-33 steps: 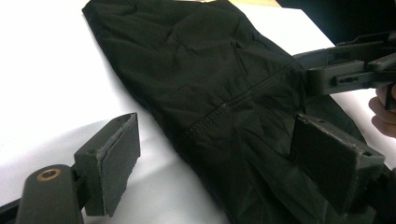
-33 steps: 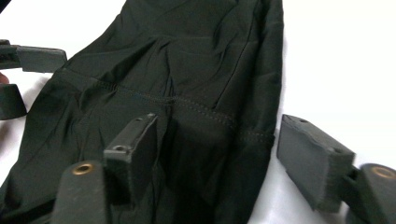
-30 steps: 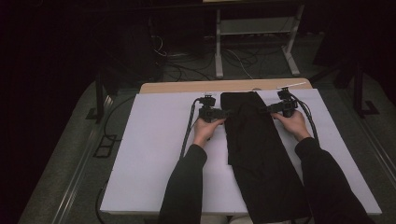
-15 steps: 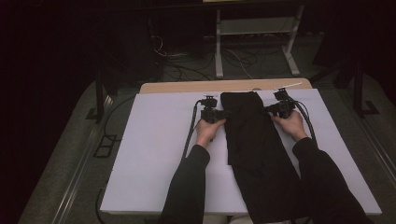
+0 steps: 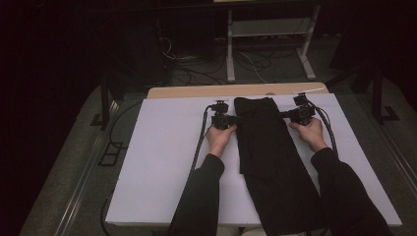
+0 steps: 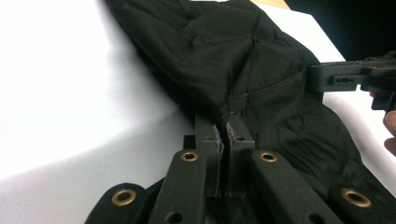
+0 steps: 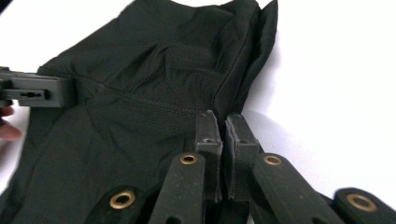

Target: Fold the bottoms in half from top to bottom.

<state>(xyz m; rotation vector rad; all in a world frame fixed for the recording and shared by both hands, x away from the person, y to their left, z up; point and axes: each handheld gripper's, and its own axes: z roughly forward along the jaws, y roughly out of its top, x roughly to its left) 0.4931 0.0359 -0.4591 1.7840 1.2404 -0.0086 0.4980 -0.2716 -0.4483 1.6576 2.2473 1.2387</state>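
A long black garment (image 5: pixel 265 147) lies lengthwise on the white table (image 5: pixel 162 162), its near end hanging over the front edge. My left gripper (image 5: pixel 235 119) sits at its left edge near the far end, and my right gripper (image 5: pixel 283 114) at the right edge opposite. In the left gripper view, the left gripper (image 6: pixel 225 122) has just been closing and pinches a seam fold of the garment (image 6: pixel 219 60). In the right gripper view, the right gripper (image 7: pixel 222 122) has likewise just closed onto the garment (image 7: pixel 140 107) at its edge.
A strip of wooden tabletop (image 5: pixel 196 92) shows behind the white surface. A white metal stand (image 5: pixel 265 29) and loose cables (image 5: pixel 255 61) lie on the dark floor beyond. Cables trail from both grippers along the forearms.
Both grippers' jaws have closed onto the garment's side edges. The hands have hardly shifted, and the garment lies as before.
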